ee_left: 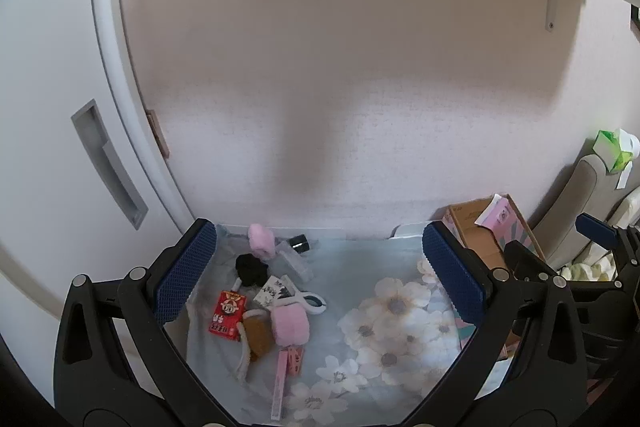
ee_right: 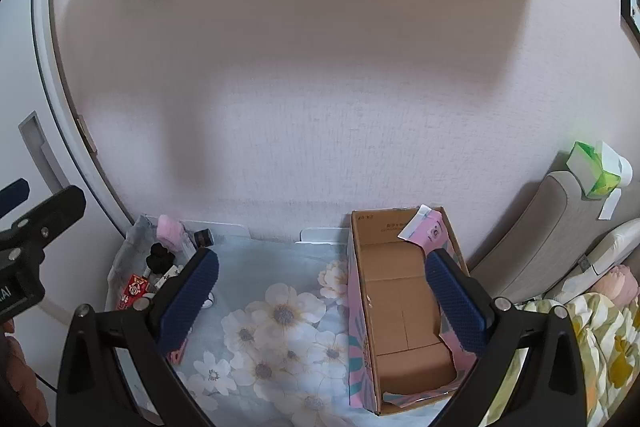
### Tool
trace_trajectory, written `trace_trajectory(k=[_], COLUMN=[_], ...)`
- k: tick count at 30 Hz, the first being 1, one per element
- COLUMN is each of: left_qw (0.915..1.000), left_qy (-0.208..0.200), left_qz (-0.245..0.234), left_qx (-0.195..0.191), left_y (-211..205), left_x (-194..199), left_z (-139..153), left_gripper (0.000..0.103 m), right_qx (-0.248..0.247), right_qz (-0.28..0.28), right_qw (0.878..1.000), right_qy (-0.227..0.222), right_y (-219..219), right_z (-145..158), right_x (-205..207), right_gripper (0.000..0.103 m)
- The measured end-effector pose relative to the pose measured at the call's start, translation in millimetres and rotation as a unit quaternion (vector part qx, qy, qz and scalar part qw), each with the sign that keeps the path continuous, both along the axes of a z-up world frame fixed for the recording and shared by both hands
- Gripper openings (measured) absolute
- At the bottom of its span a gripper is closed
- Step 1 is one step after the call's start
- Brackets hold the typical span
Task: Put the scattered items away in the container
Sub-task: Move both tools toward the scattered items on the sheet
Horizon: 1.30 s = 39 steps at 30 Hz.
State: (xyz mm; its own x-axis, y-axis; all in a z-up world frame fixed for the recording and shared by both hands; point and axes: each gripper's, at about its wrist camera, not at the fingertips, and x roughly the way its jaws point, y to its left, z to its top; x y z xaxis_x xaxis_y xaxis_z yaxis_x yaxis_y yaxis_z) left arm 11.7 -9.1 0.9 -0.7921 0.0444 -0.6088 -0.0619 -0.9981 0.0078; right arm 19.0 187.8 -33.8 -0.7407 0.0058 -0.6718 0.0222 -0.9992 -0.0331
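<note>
Both grippers hang above the floral cloth (ee_left: 400,311) with jaws spread wide and nothing between them: the left gripper (ee_left: 316,271) over the scattered pile, the right gripper (ee_right: 322,297) over the open cardboard box (ee_right: 400,307), which sits at the cloth's right side against the wall. Well apart from the box, at the cloth's left, lie 2 pink fluffy pieces (ee_left: 289,323), a brown pouch (ee_left: 259,337), a black scrunchie (ee_left: 250,269), a red packet (ee_left: 227,314) and a pink strip (ee_left: 282,379), clustered and partly overlapping.
</note>
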Motion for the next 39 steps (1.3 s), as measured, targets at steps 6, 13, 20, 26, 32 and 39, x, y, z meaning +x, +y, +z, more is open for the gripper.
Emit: trace_trajectory(k=[6,13,20,26,32,39], left_qw=[0.9998,0.9999,0.9998,0.9998,0.9993,0.9977], left_qy=[-0.005,-0.006,-0.010,-0.007,-0.002,-0.008], left_qz=[-0.003,0.006,0.009,0.014,0.032,0.062], left_qx=[0.019,0.006,0.015,0.016,0.021,0.025], left_y=[-8.1,-10.7,-18.3,-28.3,-64.9,-103.0], left_x=[0.1,3.3,5.5,8.6,8.3,11.3], left_z=[-0.8,-1.0,-1.6,1.4,9.8,8.7], left_gripper=[0.103,0.103,0.103,0.103,0.103,0.103], right_qx=[0.006,0.005,0.007,0.006,-0.004,-0.017], right_qz=[0.005,0.009,0.013,0.019,0.027,0.036], right_qw=[1.000,1.000,1.000,1.000,1.000,0.999], right_qy=[0.000,-0.001,-0.002,-0.005,-0.003,-0.015], right_y=[-0.7,-0.3,-1.5,-3.8,-0.9,-1.8], right_z=[-1.4,-1.5,-0.9,-2.9,-6.5,-14.3], right_x=[2.6,3.6,4.3,6.1,10.6,1.8], right_gripper=[0.103,0.103,0.103,0.103,0.103,0.103])
